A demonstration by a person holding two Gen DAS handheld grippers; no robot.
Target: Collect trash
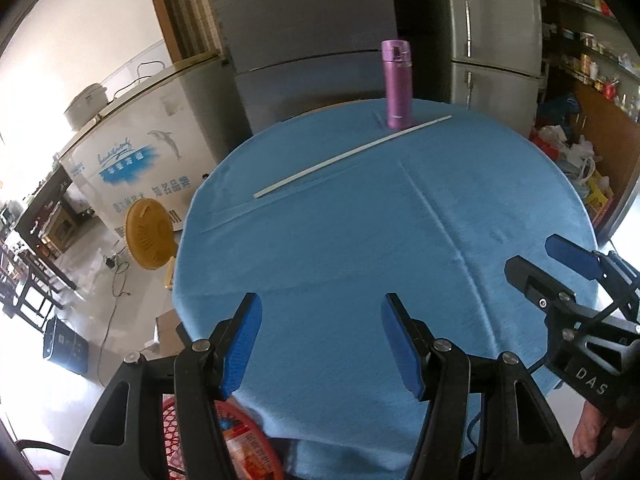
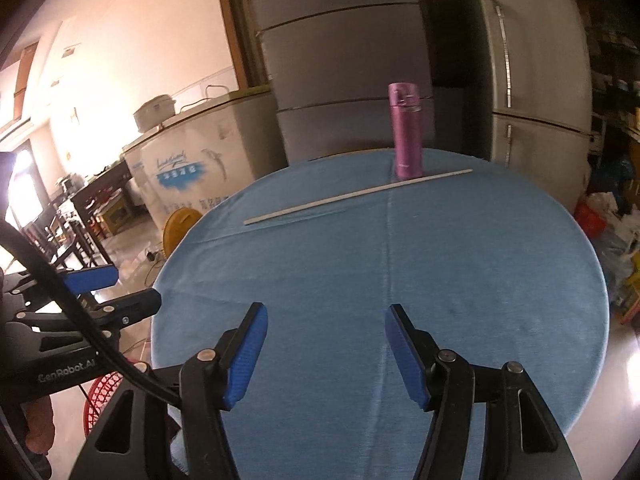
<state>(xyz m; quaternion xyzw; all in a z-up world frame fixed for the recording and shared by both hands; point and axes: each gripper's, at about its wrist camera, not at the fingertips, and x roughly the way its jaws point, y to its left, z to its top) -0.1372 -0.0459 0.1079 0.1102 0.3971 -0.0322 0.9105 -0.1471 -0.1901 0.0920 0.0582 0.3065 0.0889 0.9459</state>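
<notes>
A round table with a blue cloth (image 1: 360, 248) (image 2: 400, 264) fills both views. A long thin white stick (image 1: 352, 156) (image 2: 356, 197) lies across its far half. A purple flask (image 1: 396, 84) (image 2: 406, 130) stands upright just behind the stick. A red mesh basket (image 1: 176, 432) (image 2: 102, 394) sits on the floor below the table's near left edge, with printed packaging in it. My left gripper (image 1: 322, 344) is open and empty over the near edge. My right gripper (image 2: 326, 352) is open and empty; it also shows in the left wrist view (image 1: 552, 264).
A white chest freezer (image 1: 136, 152) (image 2: 188, 160) stands at the left and a grey fridge (image 1: 492, 32) (image 2: 532, 72) behind the table. A yellow round lid (image 1: 150, 234) leans by the freezer. Bags and clutter (image 1: 572, 152) lie at the right. Cables run on the floor.
</notes>
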